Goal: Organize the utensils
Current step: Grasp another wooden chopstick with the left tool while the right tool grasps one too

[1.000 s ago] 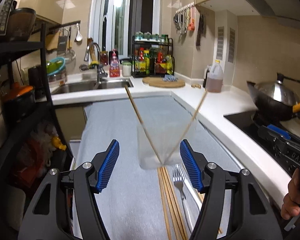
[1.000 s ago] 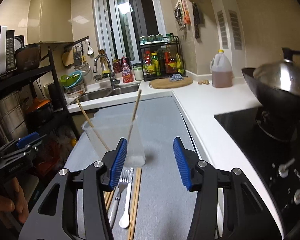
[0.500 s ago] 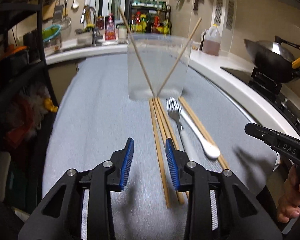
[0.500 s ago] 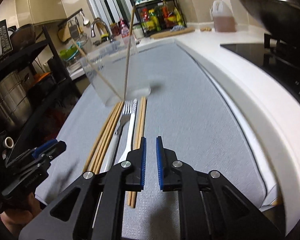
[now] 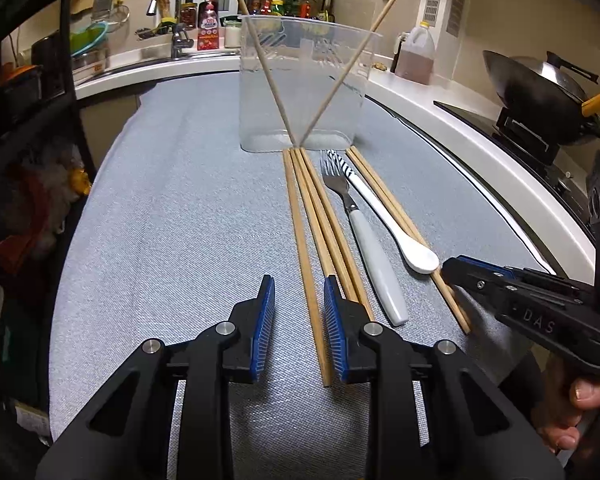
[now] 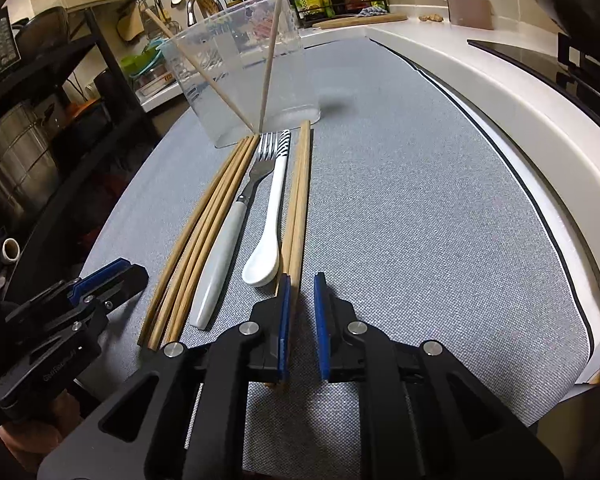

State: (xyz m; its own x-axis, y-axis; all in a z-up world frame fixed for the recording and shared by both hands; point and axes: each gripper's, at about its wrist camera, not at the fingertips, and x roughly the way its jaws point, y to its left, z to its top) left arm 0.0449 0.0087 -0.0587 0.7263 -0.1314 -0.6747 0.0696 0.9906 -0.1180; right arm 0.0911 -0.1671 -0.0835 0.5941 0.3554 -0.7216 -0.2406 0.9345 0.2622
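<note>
The tabletop (image 6: 480, 92) is white and curves along the right, covered by a grey woven mat (image 5: 172, 232) with a wide bare stretch on its left half and another to the right of the utensils (image 6: 420, 200); the mat's right edge runs near the white rim. A black shelf rack (image 5: 40, 92) stands at the left edge.

At the far end of the mat stands a clear plastic container (image 5: 304, 84), upright, with two thin wooden sticks (image 5: 268, 64) crossed inside it. Just before it the utensils lie in a row lengthwise: a group of wooden chopsticks (image 5: 312, 232), a fork (image 5: 360, 224) with metal tines and a smooth white handle, a glossy white spoon (image 5: 404, 240) with a striped handle end, and a further pair of chopsticks (image 6: 300, 200).

The left claw (image 5: 299, 300) is low over the mat, its ribbed blue pads partly open with the leftmost chopstick between them, not clamped. The right claw (image 6: 300, 300) has a narrow gap; the right-hand chopstick pair runs beside its left pad, and contact cannot be told.
</note>
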